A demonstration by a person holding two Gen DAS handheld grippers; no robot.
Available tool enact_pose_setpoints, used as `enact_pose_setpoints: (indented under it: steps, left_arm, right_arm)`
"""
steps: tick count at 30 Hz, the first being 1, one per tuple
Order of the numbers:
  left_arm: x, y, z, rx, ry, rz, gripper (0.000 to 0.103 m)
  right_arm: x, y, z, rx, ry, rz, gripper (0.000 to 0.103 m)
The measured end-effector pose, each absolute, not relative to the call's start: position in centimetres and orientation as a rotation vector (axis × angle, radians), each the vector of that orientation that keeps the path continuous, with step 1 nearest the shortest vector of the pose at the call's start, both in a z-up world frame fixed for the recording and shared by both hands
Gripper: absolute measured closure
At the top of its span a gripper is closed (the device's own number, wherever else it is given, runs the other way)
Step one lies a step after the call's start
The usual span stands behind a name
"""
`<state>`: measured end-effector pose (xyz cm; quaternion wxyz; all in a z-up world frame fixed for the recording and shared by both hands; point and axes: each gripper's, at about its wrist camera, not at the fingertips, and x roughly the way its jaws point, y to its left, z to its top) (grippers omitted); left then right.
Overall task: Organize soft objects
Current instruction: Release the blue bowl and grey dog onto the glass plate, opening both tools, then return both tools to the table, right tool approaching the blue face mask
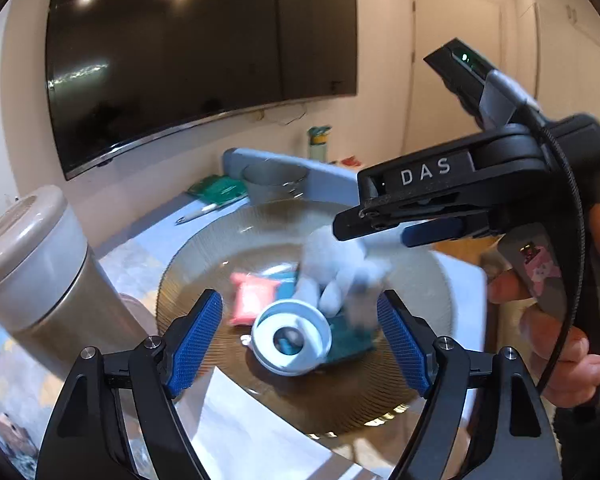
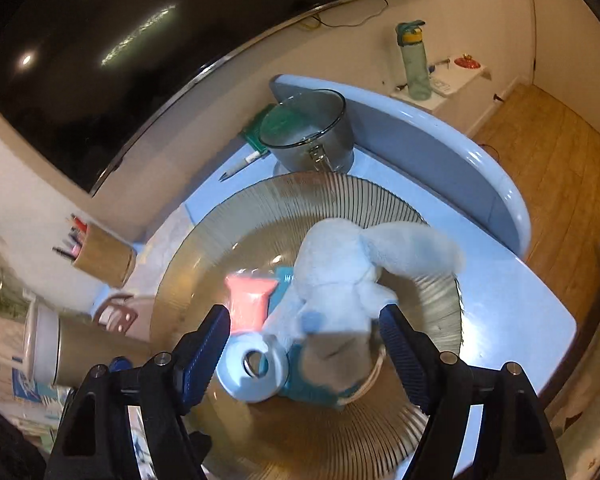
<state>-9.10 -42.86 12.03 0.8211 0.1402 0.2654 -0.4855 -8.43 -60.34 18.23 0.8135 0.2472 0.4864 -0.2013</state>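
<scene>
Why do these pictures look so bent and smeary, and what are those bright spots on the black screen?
Both views are fisheye, so the dark screen and table edge bow into curves. Left wrist view: the white plush toy and ribbed plate are motion-blurred; two ceiling lights glare off the screen. Right wrist view: the toy and pink packet smear, corners vignette black.

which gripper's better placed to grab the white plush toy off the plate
Right, probably. The right gripper hangs open directly over the plush; the left gripper is open too, but frames the tape roll instead.
</scene>
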Motion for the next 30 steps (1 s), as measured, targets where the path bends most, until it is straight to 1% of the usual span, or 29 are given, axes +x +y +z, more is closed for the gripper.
enact_pose_setpoints:
  steps: [1,5,9,13,17,22,24,25,26,28,30]
  left_arm:
    - [-9.5,-42.3,12.4,0.292,0.558,-1.051,0.020]
    - [-10.3,-39.6,13.5,0.262,0.561,-1.118,0.020]
    - [-11.6,-34.3,15.4,0.228,0.538,-1.159,0.020]
    - [-11.9,-28.1,17.3,0.210,0.513,-1.109,0.020]
    - [-11.3,-21.1,18.3,0.177,0.510,-0.997,0.020]
    - [-9.9,-10.8,20.4,0.231,0.425,-0.679,0.020]
    - [-9.2,-6.9,21.4,0.201,0.414,-0.566,0.016]
    - [-9.0,-5.4,21.6,0.187,0.416,-0.518,0.007]
    - [-8.7,-4.0,21.7,0.177,0.418,-0.465,0.002]
    - [-8.5,-0.8,21.7,0.161,0.405,-0.357,0.002]
    - [-8.4,1.5,21.0,0.136,0.418,-0.309,0.002]
  right_arm:
    - [-8.9,-60.0,18.6,0.521,1.031,-0.426,0.027]
    - [-10.8,-58.3,19.8,0.497,1.007,-0.418,0.027]
    - [-13.2,-56.0,21.5,0.477,0.939,-0.393,0.027]
    - [-15.2,-51.9,22.6,0.412,0.895,-0.336,0.021]
    - [-15.3,-47.6,22.4,0.361,0.898,-0.234,0.020]
    - [-14.2,-39.3,21.9,0.205,0.920,-0.087,0.020]
    - [-13.6,-36.5,21.5,0.165,0.920,-0.031,0.020]
    - [-13.0,-34.4,21.1,0.142,0.922,0.016,0.020]
    - [-12.7,-33.4,20.8,0.134,0.923,0.042,0.019]
    - [-11.6,-30.0,19.2,0.128,0.942,0.121,0.014]
    - [-10.6,-27.7,17.5,0.125,0.970,0.163,0.014]
